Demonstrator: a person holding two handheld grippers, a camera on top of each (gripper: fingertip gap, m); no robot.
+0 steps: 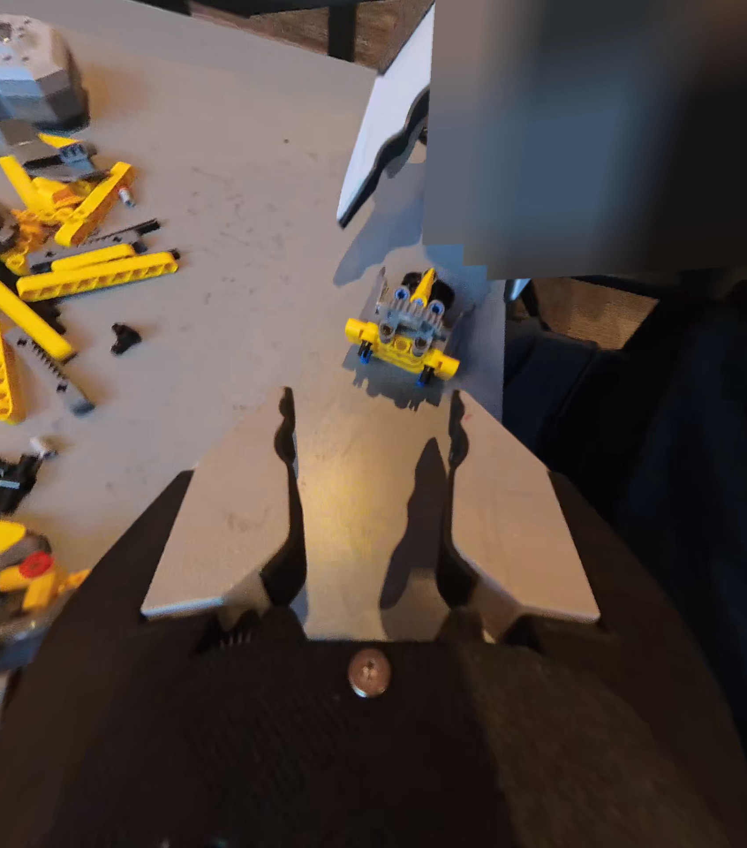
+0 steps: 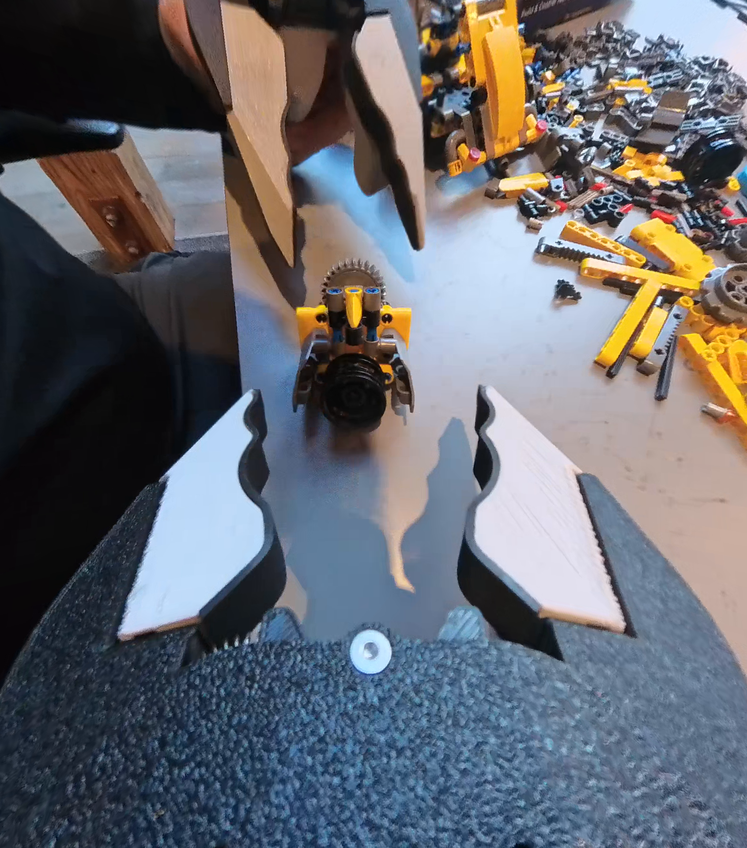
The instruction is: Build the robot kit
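A small yellow and grey brick assembly (image 1: 401,330) with a gear and a black wheel stands alone on the grey table (image 1: 234,151), close to its edge. My left gripper (image 1: 370,394) is open and empty, its tips just short of the assembly. My right gripper (image 2: 368,392) is open and empty, with the assembly (image 2: 353,358) just ahead of its tips, black wheel toward me. The left gripper (image 2: 353,252) shows on the far side of the assembly, pointing down at it. Neither gripper touches it. One right gripper finger (image 1: 385,137) shows beyond the assembly, partly hidden.
A pile of loose yellow, grey and black bricks, beams and wheels (image 2: 665,284) covers the table beside the assembly; it also shows in the left wrist view (image 1: 41,257). A small black piece (image 2: 566,290) lies apart. The table edge (image 2: 235,321), a wooden leg (image 2: 105,197) and dark clothing are on the other side. The gap from one gripper's tips to the other's is roughly 8 cm. It is some 10 cm from my left tips to the small black piece (image 2: 566,290). Seen from the left wrist view (image 1: 124,337) as well.
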